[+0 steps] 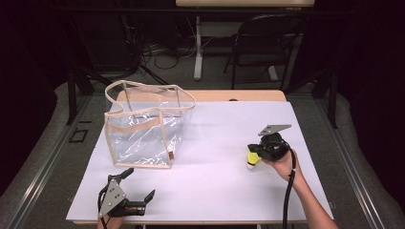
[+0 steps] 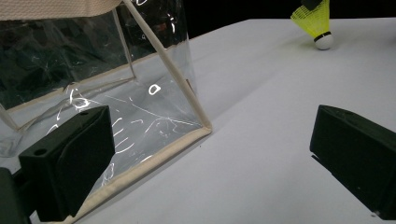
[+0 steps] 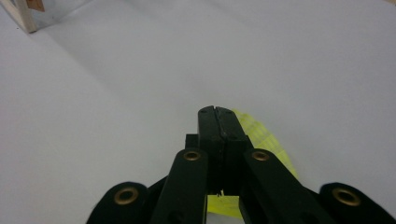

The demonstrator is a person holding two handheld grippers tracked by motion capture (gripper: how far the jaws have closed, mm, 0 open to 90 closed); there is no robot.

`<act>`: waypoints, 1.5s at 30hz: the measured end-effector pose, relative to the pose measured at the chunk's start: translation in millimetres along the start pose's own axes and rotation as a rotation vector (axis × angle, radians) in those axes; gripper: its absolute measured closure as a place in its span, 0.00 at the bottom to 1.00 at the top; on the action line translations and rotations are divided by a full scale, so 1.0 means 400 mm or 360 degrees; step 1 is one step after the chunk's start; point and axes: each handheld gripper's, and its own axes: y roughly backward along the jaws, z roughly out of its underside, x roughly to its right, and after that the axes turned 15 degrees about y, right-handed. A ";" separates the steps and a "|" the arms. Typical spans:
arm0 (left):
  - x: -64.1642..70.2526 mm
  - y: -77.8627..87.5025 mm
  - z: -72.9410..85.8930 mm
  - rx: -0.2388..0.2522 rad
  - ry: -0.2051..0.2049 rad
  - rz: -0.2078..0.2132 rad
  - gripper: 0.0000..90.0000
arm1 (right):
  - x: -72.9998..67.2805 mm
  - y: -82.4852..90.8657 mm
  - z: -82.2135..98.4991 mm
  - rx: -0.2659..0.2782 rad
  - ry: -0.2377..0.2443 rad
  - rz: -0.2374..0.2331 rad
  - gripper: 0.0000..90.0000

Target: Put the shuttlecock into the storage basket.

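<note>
1. High view first: your right gripper [image 1: 254,153] is near the right edge of the table [image 1: 215,143], about halfway down it, and its jaws are clamped on the yellow shuttlecock [image 1: 251,158].
2. Right gripper view backs that up. The two black jaws are pressed together with the yellow skirt [image 3: 261,135] pinched between them and sticking out to the side and underneath.
3. So the pick looks done to me. The shuttlecock reads as barely off the table or just touching it with its white cork tip pointing down; I can't tell which from these angles.
4. Your left gripper [image 1: 138,188] sits at the front left corner of the table with its jaws wide apart and nothing between them. It's parked just in front of the bag [image 1: 143,126].
5. What's left, as far as I can judge: carry the shuttlecock across to the bag and drop it in through the open top. They're well apart right now, so that whole trip hasn't started.
6. How the shuttlecock looks: bright yellow mesh skirt, small white rounded tip with a dark band, as the left gripper view [image 2: 314,21] shows. Light and squashy, so you probably don't need much squeeze.
7. The bag is clear plastic with beige trim, standing upright near the back left, mouth open and a bit saggy. You might want that free left gripper to steady the rim.
</note>
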 end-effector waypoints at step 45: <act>0.001 0.001 0.000 0.0000 0.0000 0.0001 0.00 | -0.013 0.055 -0.063 0.0074 0.0114 0.0125 1.00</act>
